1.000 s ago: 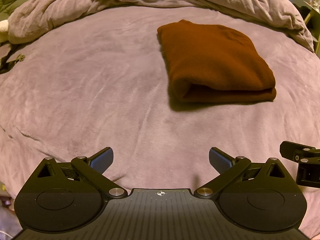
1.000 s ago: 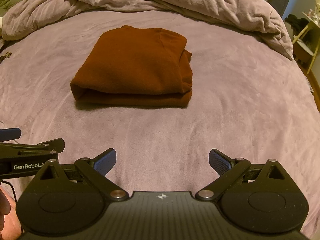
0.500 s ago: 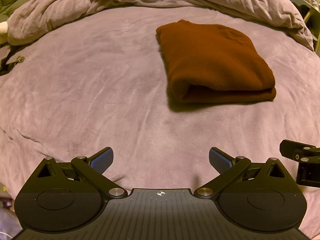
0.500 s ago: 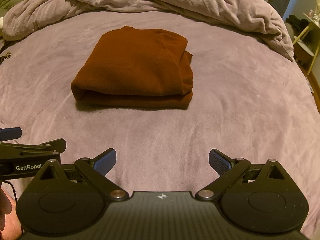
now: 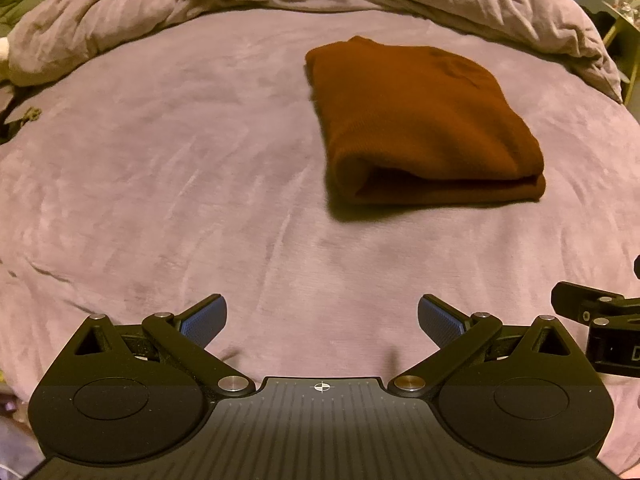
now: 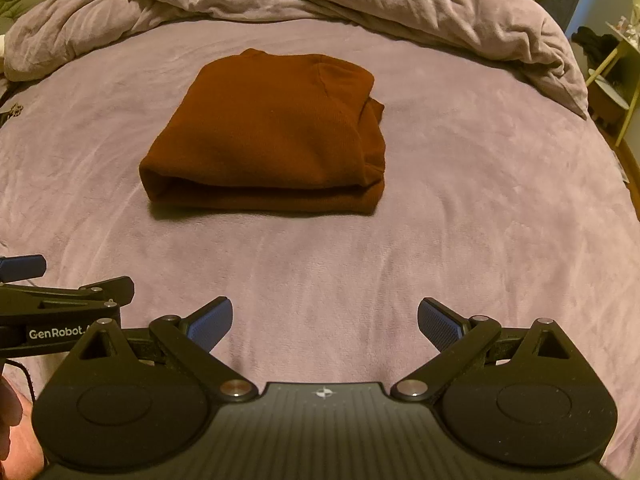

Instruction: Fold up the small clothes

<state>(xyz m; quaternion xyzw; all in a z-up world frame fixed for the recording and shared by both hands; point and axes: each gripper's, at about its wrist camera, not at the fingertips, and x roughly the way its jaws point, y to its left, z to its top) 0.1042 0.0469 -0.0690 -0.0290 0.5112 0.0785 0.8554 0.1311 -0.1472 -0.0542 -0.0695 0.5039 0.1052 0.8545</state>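
- Rust-brown folded garment (image 5: 424, 120) lies flat on the mauve bed cover (image 5: 160, 184), toward the middle of the bed; folded into a compact rectangular stack, rolled fold edge facing the cameras.
- Left gripper (image 5: 322, 318): jaws spread wide, nothing between them, blue fingertips (image 5: 204, 320) over bare cover. Garment sits ahead of the jaws and off to the right, well apart from both pads.
- Right gripper (image 6: 325, 320): jaws likewise spread wide and holding nothing. Garment (image 6: 272, 132) sits ahead and slightly to the left, well apart from the fingertips (image 6: 438, 322); a band of bare cover (image 6: 480, 200) lies between.
- No contact between either gripper and the cloth.
- The 2 grippers sit side by side: part of the right unit shows at the right edge of the left wrist view, and the left unit, lettered "GenRobot", at the left edge of the right wrist view.
- Crumpled duvet (image 6: 360, 4) of similar mauve colour is bunched along the far side of the bed, behind the garment and not touching it.
- Right stack edge shows several uneven layers in the right wrist view.
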